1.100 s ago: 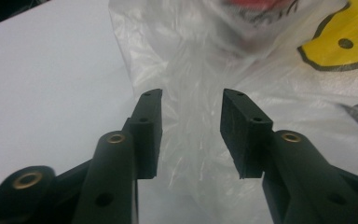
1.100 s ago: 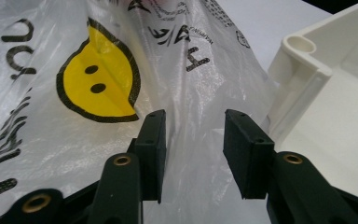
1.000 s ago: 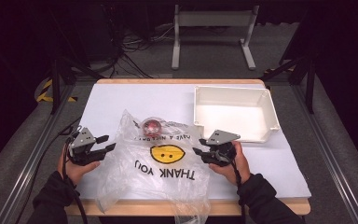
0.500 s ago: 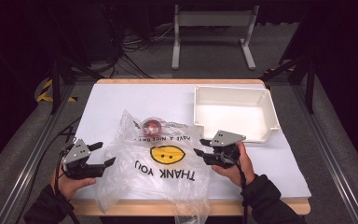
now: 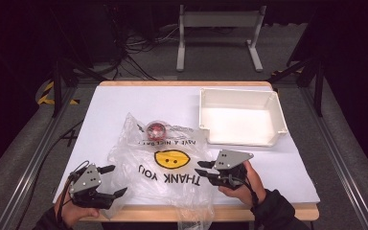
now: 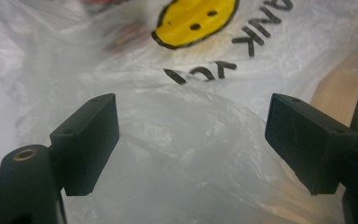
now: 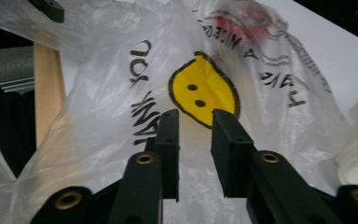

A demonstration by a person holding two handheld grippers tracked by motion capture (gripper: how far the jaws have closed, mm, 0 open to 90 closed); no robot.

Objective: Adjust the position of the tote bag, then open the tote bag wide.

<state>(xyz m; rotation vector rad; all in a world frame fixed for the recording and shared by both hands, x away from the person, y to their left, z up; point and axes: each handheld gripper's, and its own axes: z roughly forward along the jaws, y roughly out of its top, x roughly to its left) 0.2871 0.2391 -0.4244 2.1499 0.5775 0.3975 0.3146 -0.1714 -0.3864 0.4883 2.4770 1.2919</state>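
A thin clear plastic bag [image 5: 167, 163] with a yellow smiley face and "THANK YOU" print lies crumpled on the white table top, and a red round thing [image 5: 156, 129] shows through its far part. My left gripper [image 5: 114, 180] is at the bag's near left corner. Its jaws have just been opening and stand wide apart [image 6: 191, 135], with loose bag film [image 6: 186, 154] between them, unpressed. My right gripper [image 5: 202, 168] points at the bag's right side. Its jaws have just been closing to a narrow gap [image 7: 195, 135] over the smiley face [image 7: 204, 88], pinching nothing.
A white open tray [image 5: 278, 112] stands at the back right of the table. The wooden front edge [image 5: 287, 211] of the table runs just before both hands. The person's dark sleeves come in from the bottom.
The left gripper has slid toward the near left corner of the table and its jaws have spread wide. The right gripper has drawn back toward the front edge, jaws narrower.
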